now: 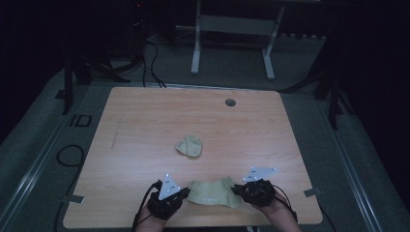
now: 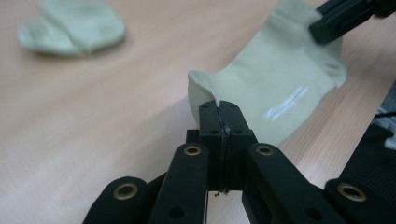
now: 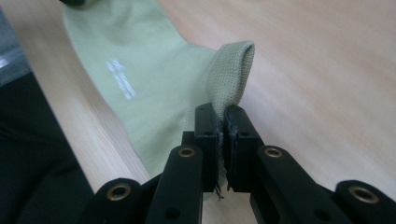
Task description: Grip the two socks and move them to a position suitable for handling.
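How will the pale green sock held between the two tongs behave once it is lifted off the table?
Probably floppy: the sock sags and curves between the left tongs and right tongs, each shut on one end. It looks thin and light, so a pinch on the edge should carry it. The knit cuff folds over at the grip, so it likely drapes rather than holds shape.

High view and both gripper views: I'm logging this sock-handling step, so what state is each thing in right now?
Pale green fabric sock near the table's front edge: stretched between both grippers, each end pinched.
Second pale green sock: crumpled, lying loose mid-table, untouched.
Left gripper: shut on the near sock's edge.
Right gripper: shut on its ribbed cuff.
Wooden table: level, bearing both socks.
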### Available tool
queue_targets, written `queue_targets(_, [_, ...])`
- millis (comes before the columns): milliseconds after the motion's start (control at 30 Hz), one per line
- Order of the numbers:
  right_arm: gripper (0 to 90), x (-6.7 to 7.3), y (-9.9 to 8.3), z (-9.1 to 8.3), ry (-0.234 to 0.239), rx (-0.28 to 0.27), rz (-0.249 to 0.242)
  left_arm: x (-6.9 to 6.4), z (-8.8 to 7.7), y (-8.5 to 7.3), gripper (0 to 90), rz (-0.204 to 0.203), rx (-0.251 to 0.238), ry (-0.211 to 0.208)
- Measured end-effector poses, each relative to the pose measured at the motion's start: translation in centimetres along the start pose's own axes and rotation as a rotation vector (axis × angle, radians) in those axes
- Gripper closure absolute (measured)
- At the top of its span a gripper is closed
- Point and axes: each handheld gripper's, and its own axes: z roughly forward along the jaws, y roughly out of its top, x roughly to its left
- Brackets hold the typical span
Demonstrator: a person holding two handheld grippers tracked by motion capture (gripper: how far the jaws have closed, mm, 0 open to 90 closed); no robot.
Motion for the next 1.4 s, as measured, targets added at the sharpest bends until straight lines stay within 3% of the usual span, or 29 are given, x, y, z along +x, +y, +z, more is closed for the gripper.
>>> queue_targets(67, [84.7, -0.2, -0.6, 0.7, 0.004, 0.023, 0.017, 0.2, 0.5, -0.8, 89.1, -0.03, 0.026, -0.017])
queue_targets(200, [84.4, -0.5, -1.4, 1.9, 0.015, 0.052, 0.036, 0.0, 1.4, -2.0, 89.0, -0.037, 0.067, -0.027])
queue_targets(400, [83.1, -0.5, -1.8, 2.7, 0.003, 0.07, 0.024, 0.1, 1.6, -2.8, 88.1, -0.061, 0.072, -0.029])
queue_targets(433, [80.7, -0.5, -1.8, 2.7, 0.006, 0.075, 0.024, 0.1, 1.5, -2.8, 83.5, -0.057, 0.073, -0.023])
queue_targets(500, [67.7, -0.4, -1.6, 2.6, 0.003, 0.084, 0.011, 0.4, 1.0, -2.6, 60.9, -0.061, 0.055, -0.006])
queue_targets(567, [59.2, -0.4, -1.4, 2.0, -0.03, 0.062, 0.002, 0.8, 0.4, -2.3, 57.6, -0.057, 0.026, -0.007])
queue_targets(633, [60.1, -0.3, -1.0, 1.2, -0.035, 0.032, 0.0, 1.0, -0.2, -1.6, 57.7, -0.04, -0.006, -0.014])
queue_targets(733, [73.9, 0.3, -0.2, 0.2, -0.037, -0.017, -0.022, 0.6, -0.5, -0.6, 67.4, -0.018, -0.035, -0.043])
queue_targets(800, [82.7, 0.9, 0.3, 0.1, -0.027, -0.024, -0.047, 0.0, -0.2, 0.1, 76.8, 0.014, -0.021, -0.061])
queue_targets(867, [84.6, 1.4, 0.6, 0.7, -0.011, -0.009, -0.072, -0.4, 0.6, 0.3, 80.8, 0.03, 0.006, -0.067])
queue_targets(967, [84.5, 1.8, 0.6, 2.2, -0.011, 0.032, -0.1, 0.0, 1.9, 0.0, 84.0, 0.018, 0.047, -0.071])
queue_targets(1100, [81.9, 1.2, 0.2, 3.6, -0.028, 0.07, -0.08, 0.5, 2.8, -0.7, 87.1, 0.007, 0.097, -0.072])
queue_targets(1200, [79.8, 0.7, -0.4, 3.9, -0.031, 0.092, -0.072, 0.6, 3.1, -1.1, 89.2, 0.013, 0.124, -0.071])
queue_targets(1400, [79.0, -0.3, -1.5, 3.0, -0.013, 0.079, -0.034, 0.5, 2.9, -1.6, 89.3, 0.017, 0.114, -0.08])
